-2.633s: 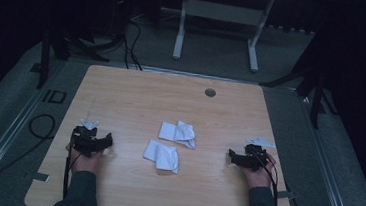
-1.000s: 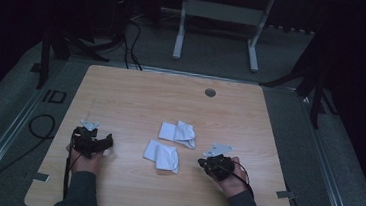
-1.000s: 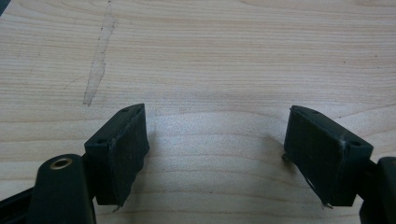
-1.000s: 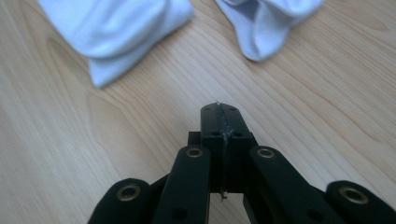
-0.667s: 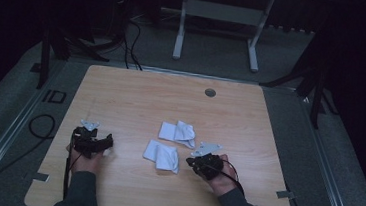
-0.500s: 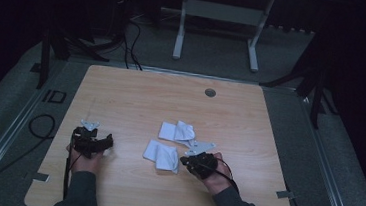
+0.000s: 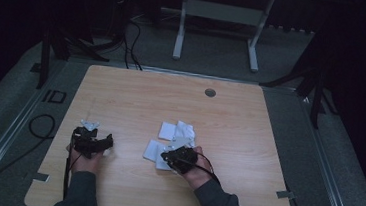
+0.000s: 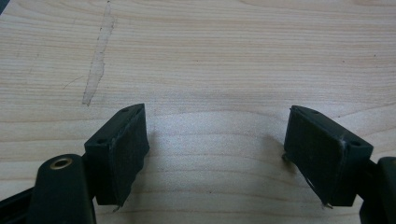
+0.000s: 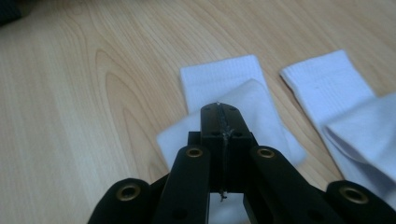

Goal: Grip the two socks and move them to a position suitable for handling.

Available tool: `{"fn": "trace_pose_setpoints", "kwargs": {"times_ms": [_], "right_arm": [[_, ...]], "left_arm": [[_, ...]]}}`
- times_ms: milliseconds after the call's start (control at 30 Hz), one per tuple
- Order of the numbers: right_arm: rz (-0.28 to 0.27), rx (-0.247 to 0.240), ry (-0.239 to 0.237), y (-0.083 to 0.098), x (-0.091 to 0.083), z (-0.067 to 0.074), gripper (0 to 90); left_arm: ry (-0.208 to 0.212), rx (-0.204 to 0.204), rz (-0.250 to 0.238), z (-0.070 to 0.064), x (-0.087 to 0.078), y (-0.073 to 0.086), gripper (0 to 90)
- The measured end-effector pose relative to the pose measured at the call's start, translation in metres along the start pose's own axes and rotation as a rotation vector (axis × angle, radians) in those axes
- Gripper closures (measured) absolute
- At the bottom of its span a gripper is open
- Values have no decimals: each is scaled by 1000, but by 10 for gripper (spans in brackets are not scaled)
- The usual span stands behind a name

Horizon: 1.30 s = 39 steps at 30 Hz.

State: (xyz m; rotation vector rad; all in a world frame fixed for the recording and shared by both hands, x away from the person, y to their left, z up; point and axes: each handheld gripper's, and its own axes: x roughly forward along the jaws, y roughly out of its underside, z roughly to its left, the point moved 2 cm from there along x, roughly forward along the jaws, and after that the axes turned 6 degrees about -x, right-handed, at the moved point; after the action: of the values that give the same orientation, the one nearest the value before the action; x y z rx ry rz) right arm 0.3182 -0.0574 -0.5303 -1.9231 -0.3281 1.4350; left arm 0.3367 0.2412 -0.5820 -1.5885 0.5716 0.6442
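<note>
Two folded white socks lie mid-table. The near sock point(image 7: 150, 150) point(image 9: 219, 81) is just ahead of and under my right gripper point(image 7: 167, 157) point(image 9: 220, 111), whose jaws are pressed together with nothing between them, hovering over the sock's folded part. The far sock point(image 7: 178, 131) point(image 9: 336, 88) lies beside it, further back and to the right. My left gripper point(image 7: 103, 143) point(image 8: 217, 135) rests at the left of the table, open, with bare wood between its pads.
The wooden table point(image 7: 136, 99) has a round grommet hole point(image 7: 210, 92) near its far edge. A scratch mark point(image 8: 98, 56) runs across the wood ahead of the left gripper. A white-legged frame point(image 7: 219, 11) and cables point(image 7: 39, 120) are on the floor around the table.
The right hand has moved left from the table's right side to the near sock, jaws staying shut. The left hand and both socks have not moved.
</note>
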Motion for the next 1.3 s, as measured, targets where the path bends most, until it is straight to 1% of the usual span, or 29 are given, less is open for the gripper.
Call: {"fn": "trace_pose_setpoints", "kwargs": {"times_ms": [33, 67, 100, 133, 233, 333, 467, 500, 567, 667, 733, 767, 833, 867, 900, 933, 967, 1033, 1067, 1100, 1167, 1233, 1300], "right_arm": [[0, 0, 0, 0, 0, 0, 894], [8, 7, -13, 0, 7, 0, 895], [8, 7, -13, 0, 7, 0, 895], [22, 4, -19, 1, 13, 1, 895], [53, -4, -29, 4, 23, 2, 895], [82, 3, -63, 8, 31, 3, 890], [82, -2, -83, 11, 30, 4, 890], [86, -16, -92, 12, 28, 6, 890], [91, -26, -105, 14, 25, 7, 890], [91, -26, -118, 18, 22, 7, 889], [92, -17, -138, 24, 17, 8, 882], [93, -11, -140, 25, 14, 8, 868], [84, -14, -138, 26, 12, 8, 854], [77, -16, -128, 26, 8, 7, 845], [44, 1, -106, 25, -2, 1, 823], [30, 18, -90, 24, -7, -3, 806], [30, 18, -90, 24, -7, -3, 806], [29, 49, -48, 24, -16, -13, 788], [38, 73, -17, 27, -20, -23, 779], [45, 85, -8, 29, -22, -27, 772], [64, 102, 1, 33, -23, -31, 756], [67, 110, 1, 35, -23, -31, 743], [60, 127, -24, 39, -22, -30, 691]], "left_arm": [[0, 0, 0, 0, 0, 0, 217], [0, 0, 0, 0, 0, 0, 217], [0, 0, 0, 0, 0, 0, 217], [0, 0, 0, 0, 0, 0, 217], [0, 0, 0, 0, 0, 0, 217], [0, -1, 0, 0, 0, 0, 217], [0, 0, 0, 0, 0, 0, 217], [1, 0, 0, 0, 0, 0, 217], [2, 2, 1, 0, 0, 0, 217], [2, 2, 1, 0, 0, 0, 217], [2, 1, 0, 0, 0, 0, 217], [2, 1, 0, 0, 0, 0, 217], [2, 1, 0, 0, 0, 0, 217], [2, 1, 0, 0, 0, 0, 217], [2, 1, 0, 0, 0, 0, 217], [2, 1, 0, 0, 0, 0, 217], [2, 1, 0, 0, 0, 0, 217], [2, 1, 0, 0, 0, 0, 217], [2, 1, 0, 0, 0, 0, 217], [2, 1, -1, 0, 0, 0, 217], [2, 1, 0, 0, 0, 0, 217], [2, 1, 0, 0, 0, 0, 217], [2, 2, 0, 0, 0, 0, 217]]}}
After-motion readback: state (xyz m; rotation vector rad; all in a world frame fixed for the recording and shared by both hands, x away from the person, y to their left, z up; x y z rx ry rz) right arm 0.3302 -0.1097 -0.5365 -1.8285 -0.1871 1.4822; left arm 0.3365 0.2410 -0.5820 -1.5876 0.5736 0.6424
